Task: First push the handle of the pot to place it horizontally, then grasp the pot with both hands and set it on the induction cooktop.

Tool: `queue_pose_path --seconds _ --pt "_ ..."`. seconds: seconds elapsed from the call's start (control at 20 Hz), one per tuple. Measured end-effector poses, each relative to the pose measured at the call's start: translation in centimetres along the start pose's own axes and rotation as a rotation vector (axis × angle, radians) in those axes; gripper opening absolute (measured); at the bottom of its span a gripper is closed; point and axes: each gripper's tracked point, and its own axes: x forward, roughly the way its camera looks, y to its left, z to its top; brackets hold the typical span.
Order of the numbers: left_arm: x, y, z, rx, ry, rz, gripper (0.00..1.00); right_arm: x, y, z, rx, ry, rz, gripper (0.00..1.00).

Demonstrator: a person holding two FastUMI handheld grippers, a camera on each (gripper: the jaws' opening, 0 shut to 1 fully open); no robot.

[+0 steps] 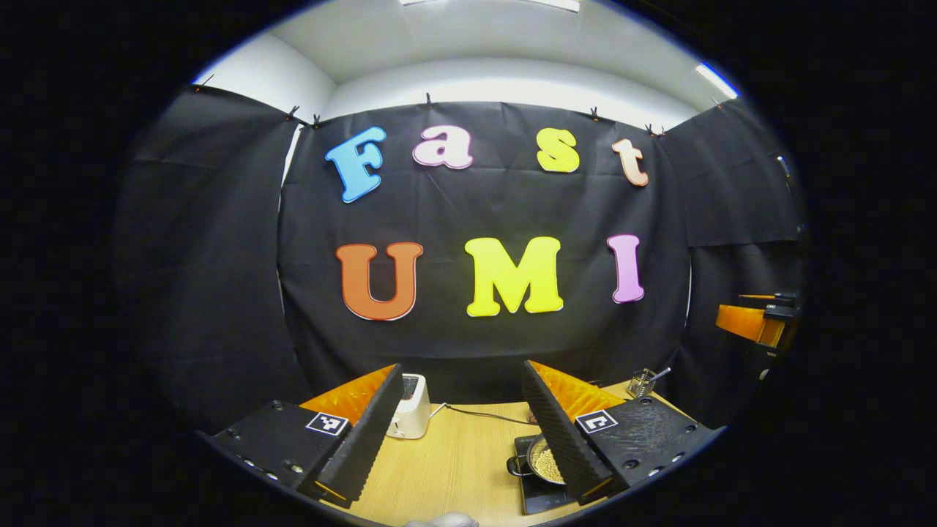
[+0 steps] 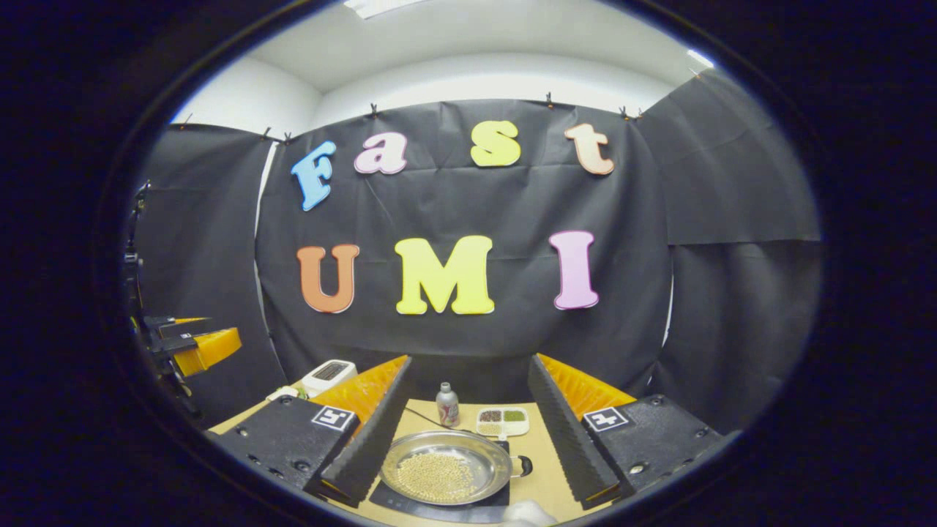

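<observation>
Steel round pot (image 2: 446, 472) of pale beans is sitting on the black induction cooktop (image 2: 410, 499), between the right gripper (image 2: 468, 439)'s wide jaws; left gripper (image 1: 461, 432) is gaping too.

Half hidden behind the left gripper's (image 1: 464, 432) finger at four o'clock: pot (image 1: 545, 461) and cooktop (image 1: 538, 498). Too small to identify: contents of the divided tray (image 2: 502, 421) at six o'clock, bottle (image 2: 447, 405) label.

Left gripper (image 1: 461, 432) and right gripper (image 2: 468, 428), jaws apart
</observation>
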Motion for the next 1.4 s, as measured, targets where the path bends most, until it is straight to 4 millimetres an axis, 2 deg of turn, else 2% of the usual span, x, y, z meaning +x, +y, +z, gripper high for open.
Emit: queue_pose_path --seconds 0.2,0.3,0.5,0.75,1.05,1.4 --pt "-2.8 2.2 0.5 -0.004 -0.016 0.037 0.97 -2.4 -0.7 1.3 0.006 -0.045 -0.035 0.99" --pt "-4.2 3.1 0.4 0.001 -0.012 0.06 0.97 -3.5 -0.8 1.1 0.007 -0.05 -0.04 0.98" --pt "-6.2 3.6 0.0 -0.003 -0.01 0.072 0.96 -4.9 -0.7 0.6 -0.007 -0.066 -0.034 0.98" --pt "-7.1 3.6 -1.6 -0.015 0.01 0.074 0.96 -5.9 -0.8 -0.8 0.0 -0.043 -0.047 0.98" --pt "-7.3 2.7 -1.1 -0.012 -0.01 0.054 0.96 -6.4 -0.4 -1.2 -0.006 -0.029 -0.046 0.99" --pt "-7.7 2.7 -1.1 -0.007 -0.006 0.058 0.96 -6.5 0.6 -1.2 -0.028 -0.026 -0.033 0.99"
